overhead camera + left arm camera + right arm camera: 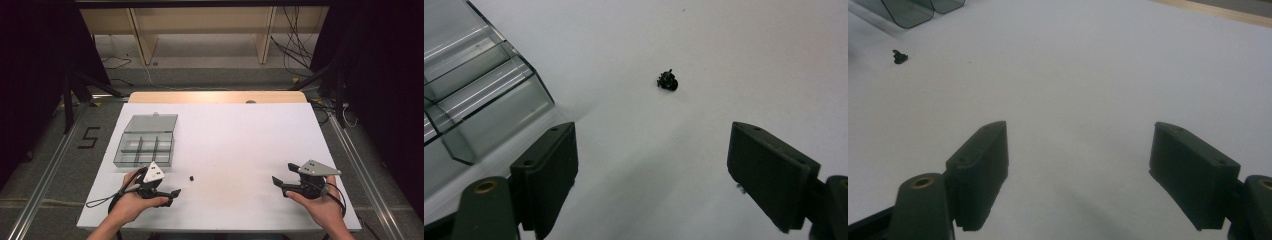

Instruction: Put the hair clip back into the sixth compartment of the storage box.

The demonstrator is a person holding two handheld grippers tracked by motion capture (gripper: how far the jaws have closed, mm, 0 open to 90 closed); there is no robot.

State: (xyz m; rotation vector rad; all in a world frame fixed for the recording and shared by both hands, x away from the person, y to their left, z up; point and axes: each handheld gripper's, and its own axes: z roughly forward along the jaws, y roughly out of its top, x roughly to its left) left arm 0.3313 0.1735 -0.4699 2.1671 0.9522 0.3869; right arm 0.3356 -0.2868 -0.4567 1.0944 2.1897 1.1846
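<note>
A small black part [191, 177] lies alone on the white table top [235, 145], a little ahead of the left gripper [174, 192] and slightly toward the table's middle from it, apart from the jaws and not touched by anything. In the left gripper view the same black part [667, 81] sits beyond the jaw tips, roughly centred in the gap between them, and both black jaws stand wide apart with nothing held. What the part is cannot be made out; it looks like a tiny knobby clip or fastener, but it is too small and dark to name. Just to the left of that gripper, toward the far side, stands a clear plastic compartment box [144, 148] with its lid folded back flat behind it; its near corner shows in the left gripper view [479, 100], close beside the left jaw, and the dividers inside are visible. The black part lies near the box's near right corner, outside it, on the bare table. The right gripper [275, 180] is held well apart on the other side of the table, jaws likewise spread and empty; in its own view the black part [899, 56] appears far off toward the upper left, with a corner of the box [913, 12] beyond it. The only writing to be read is a black figure "5" [89, 137] marked on the floor left of the table.
</note>
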